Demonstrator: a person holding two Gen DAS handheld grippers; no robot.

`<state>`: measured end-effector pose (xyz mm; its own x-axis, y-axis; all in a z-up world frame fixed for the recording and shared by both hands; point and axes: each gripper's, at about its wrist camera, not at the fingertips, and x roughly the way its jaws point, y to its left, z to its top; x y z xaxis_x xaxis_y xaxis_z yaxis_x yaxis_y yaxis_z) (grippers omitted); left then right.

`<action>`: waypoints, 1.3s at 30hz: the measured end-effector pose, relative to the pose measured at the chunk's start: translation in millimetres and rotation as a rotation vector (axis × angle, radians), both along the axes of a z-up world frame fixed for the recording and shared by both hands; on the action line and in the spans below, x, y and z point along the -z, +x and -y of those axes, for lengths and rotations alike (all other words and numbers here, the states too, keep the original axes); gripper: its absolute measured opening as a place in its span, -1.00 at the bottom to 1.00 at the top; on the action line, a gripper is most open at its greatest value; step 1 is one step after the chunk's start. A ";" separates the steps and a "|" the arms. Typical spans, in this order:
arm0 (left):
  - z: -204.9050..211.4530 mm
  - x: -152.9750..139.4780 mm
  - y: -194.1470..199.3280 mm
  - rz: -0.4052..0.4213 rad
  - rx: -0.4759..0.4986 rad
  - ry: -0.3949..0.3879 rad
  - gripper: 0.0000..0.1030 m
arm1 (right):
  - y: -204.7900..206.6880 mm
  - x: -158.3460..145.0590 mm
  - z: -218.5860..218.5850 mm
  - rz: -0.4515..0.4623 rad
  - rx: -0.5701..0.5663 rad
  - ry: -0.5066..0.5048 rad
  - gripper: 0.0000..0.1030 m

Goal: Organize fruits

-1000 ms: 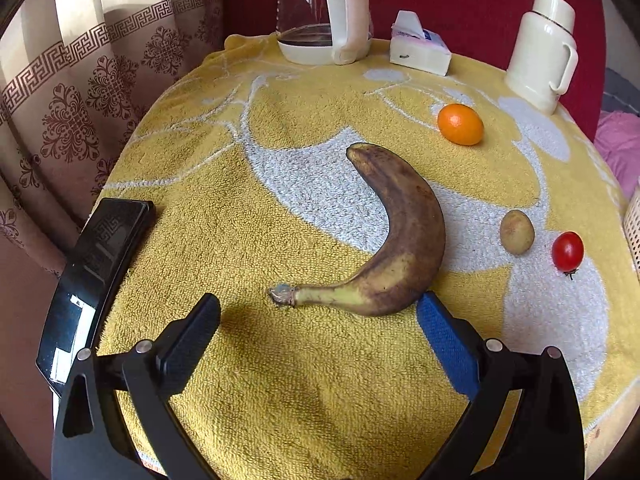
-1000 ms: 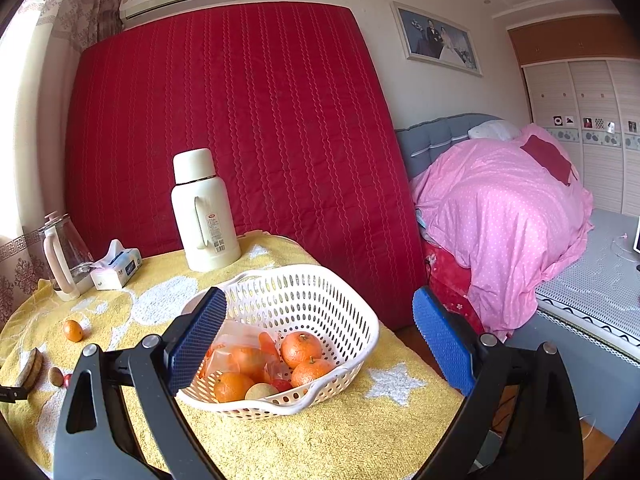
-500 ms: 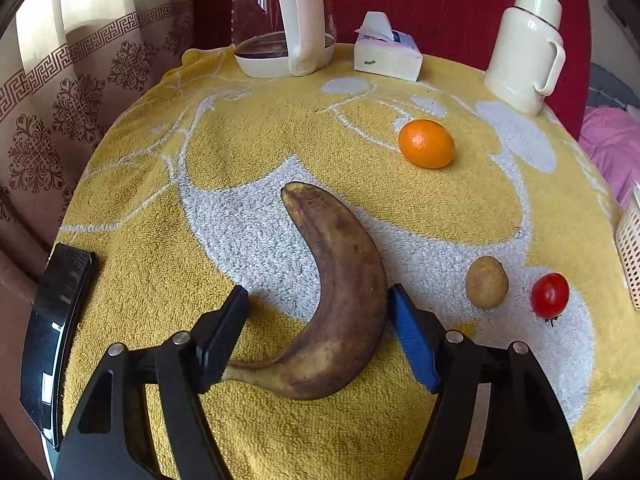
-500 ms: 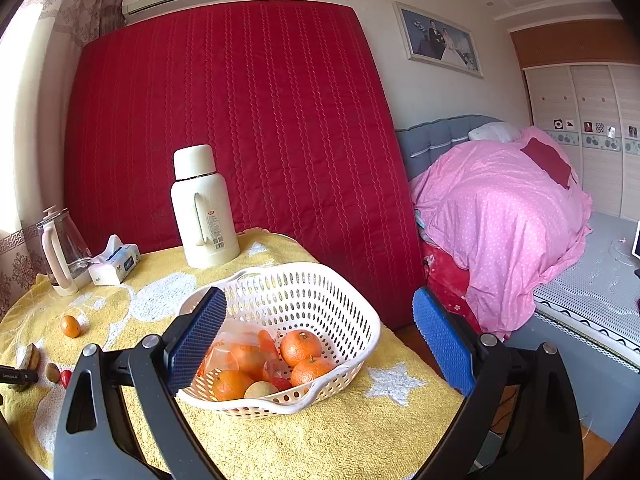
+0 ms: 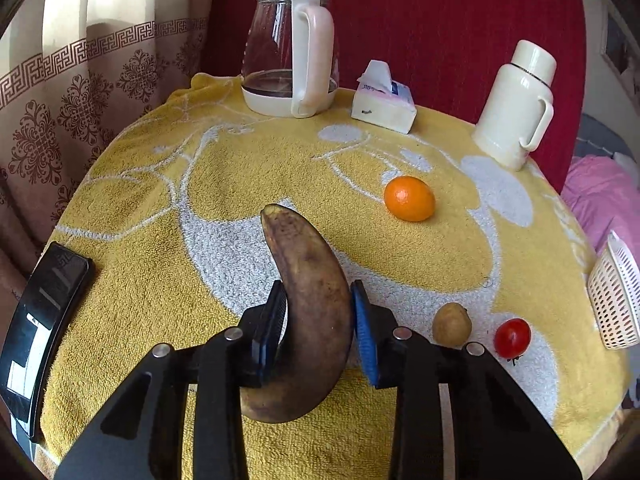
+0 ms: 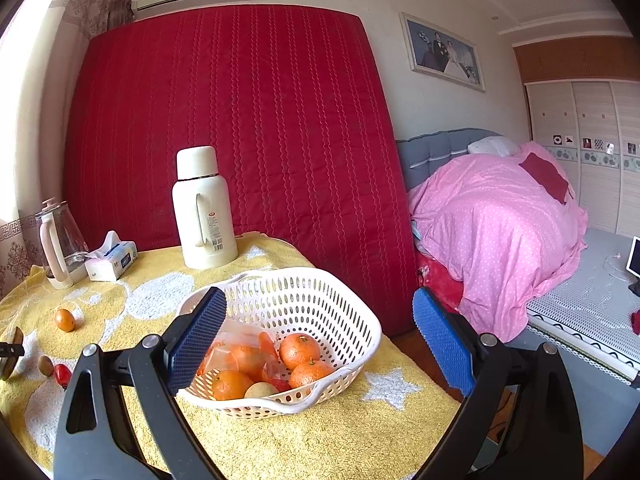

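the left tongs [image 5: 318,328] are closing on the banana [image 5: 308,312], having stood wide a second ago; the right tongs [image 6: 316,340] are hanging released near the basket [image 6: 352,312], its likely destination.

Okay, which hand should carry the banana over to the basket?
Left. The left claw is closing around the banana, pads against its sides. The right claw stands open and empty by the basket.

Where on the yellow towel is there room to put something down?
Bare towel lies between the phone, kettle and banana. It is crowded by the small brown fruit and tomato, near the basket.
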<state>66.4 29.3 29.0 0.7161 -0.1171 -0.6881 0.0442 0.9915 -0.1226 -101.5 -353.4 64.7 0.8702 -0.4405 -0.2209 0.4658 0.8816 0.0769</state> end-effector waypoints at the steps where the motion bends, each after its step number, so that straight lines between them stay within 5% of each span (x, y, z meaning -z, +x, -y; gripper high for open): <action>1: -1.6 -3.7 -2.5 0.015 -0.001 -0.007 -0.35 | -0.2 -0.7 -3.5 -0.004 -0.005 -0.012 0.86; 7: -8.4 -21.5 -14.5 0.073 0.004 -0.045 -0.36 | 13.0 -10.6 -36.2 -0.060 -0.202 0.044 0.86; 13: -7.5 -39.2 -23.6 0.124 0.020 -0.047 -0.40 | 59.2 -2.6 -96.1 -0.249 -0.589 0.125 0.86; 17: -5.2 -62.7 -38.9 0.209 0.038 -0.044 -0.46 | 87.1 8.4 -135.9 -0.377 -0.745 0.158 0.86; 20: -7.8 -73.6 -43.7 0.223 0.045 -0.055 -0.45 | 105.0 14.2 -156.2 -0.440 -0.793 0.160 0.83; 25: -19.5 -75.0 -40.4 0.205 0.016 -0.085 -0.45 | 124.1 25.0 -173.8 -0.519 -0.850 0.188 0.38; 31: -21.7 -68.1 -35.5 0.168 0.006 -0.083 -0.42 | 149.7 45.3 -181.1 -0.610 -0.872 0.243 0.08; 34: -18.8 -62.4 -32.8 0.145 0.001 -0.071 -0.06 | 155.1 47.0 -182.7 -0.626 -0.874 0.259 -0.02; 39: -14.6 -54.8 -31.7 0.118 0.011 -0.047 0.11 | 171.1 49.5 -188.9 -0.640 -0.872 0.266 -0.11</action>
